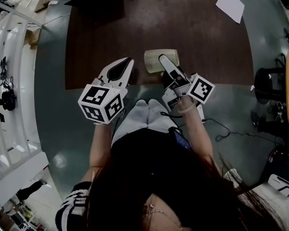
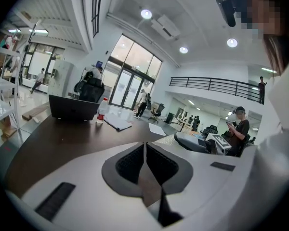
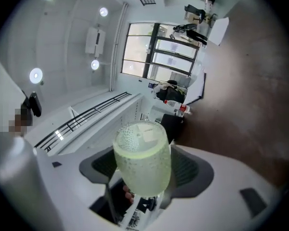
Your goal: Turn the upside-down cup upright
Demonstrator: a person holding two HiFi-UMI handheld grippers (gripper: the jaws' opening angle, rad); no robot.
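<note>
Dim head view — bright ceiling lights [image 2: 145,14], fisheye-warped, dark edges

No legible txt, brands, nos. or signs; red label on bottle [image 2: 101,110] too small, illegible.

A dark brown table [image 1: 111,42] bears a black laptop [image 2: 72,107] at its far edge. A red-labelled plastic bottle [image 2: 102,110] stands just beside the laptop, a notebook [image 2: 118,123] lies near the bottle, and a white paper sheet [image 1: 229,5] lies well apart.
</note>
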